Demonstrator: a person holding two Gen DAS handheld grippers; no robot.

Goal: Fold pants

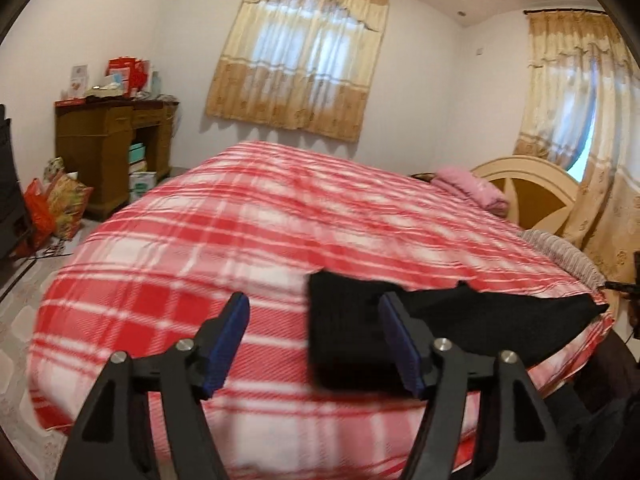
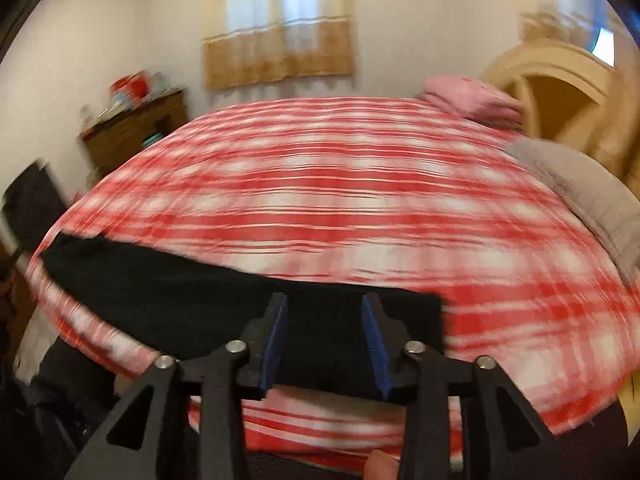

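Note:
Black pants lie flat along the near edge of a bed with a red and white plaid cover. My left gripper is open and empty, above the cover; its right finger is over the pants' left end. In the right wrist view the pants stretch from the left edge to the centre on the plaid cover. My right gripper is open and empty, just over the pants' right end. This view is blurred by motion.
A wooden desk with clutter stands at the far left, bags on the floor beside it. A pink folded blanket, a grey pillow and a cream headboard are at the right. Curtains hang on the far wall.

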